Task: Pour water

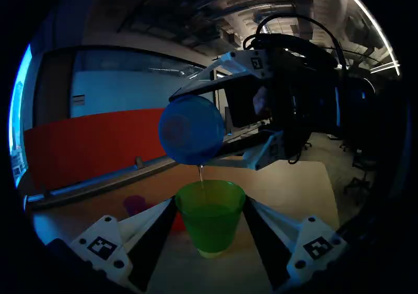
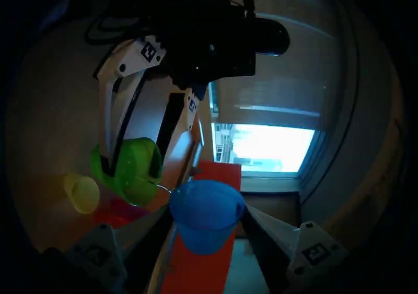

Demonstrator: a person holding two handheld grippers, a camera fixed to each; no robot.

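- Here we go: the left gripper (image 1: 209,206) is clenched on the green cup (image 1: 210,218), one finger pressing each side of its wall.
- The green cup stands upright over the table (image 1: 298,184). I can't tell whether its base rests there or hangs just clear.
- Just above the green cup, the right gripper (image 2: 207,210) is clamped on the blue cup (image 2: 207,223), both fingers hugging it. The blue cup is tipped far over, lip pointing down at the green rim.
- A thin thread of water (image 1: 200,173) drops from that lip and lands inside the green cup, a little off centre.
- The green cup looks partly filled already, so I'd say the pour is well along.
- To do this well, hold the tilt steady so the stream stays thin, and bring the blue lip over the middle of the green cup, close above the rim.
- The left gripper should hold the green cup level and motionless.
- A sudden extra tilt risks a gush over the rim.
- A purple cup (image 1: 135,204) and a yellow cup (image 2: 82,192) sit near the green cup, out of the stream.
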